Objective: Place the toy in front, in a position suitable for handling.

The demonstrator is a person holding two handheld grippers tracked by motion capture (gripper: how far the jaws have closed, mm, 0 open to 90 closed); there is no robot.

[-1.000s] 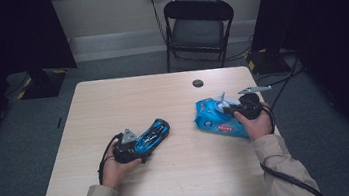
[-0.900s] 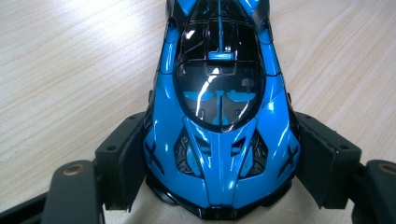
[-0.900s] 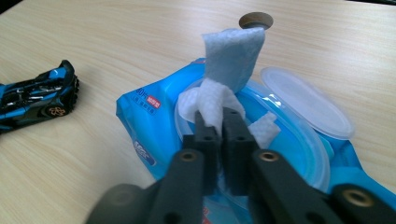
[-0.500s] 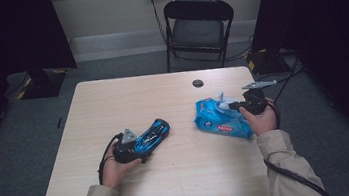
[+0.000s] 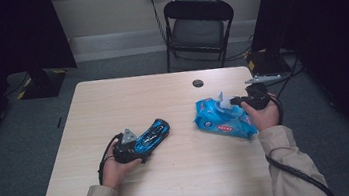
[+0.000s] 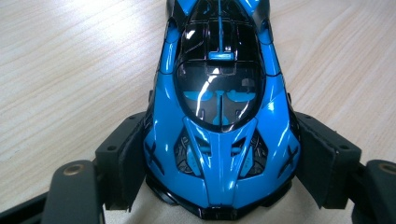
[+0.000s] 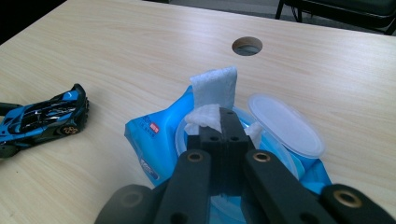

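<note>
Left gripper (image 5: 140, 145): low on the table (image 5: 128, 103), left of centre, jaws clamped on the sides of a blue toy car (image 6: 219, 116), which sits on its wheels, its far end pointing up-right.

Wipes pack (image 5: 223, 119): blue, flat on the table right of centre, round clear lid (image 7: 285, 123) flipped open.

Right gripper (image 5: 236, 102): above the pack's opening, jaws just closing, now together on a white wipe (image 7: 212, 93) that stands up out of the pack.
</note>
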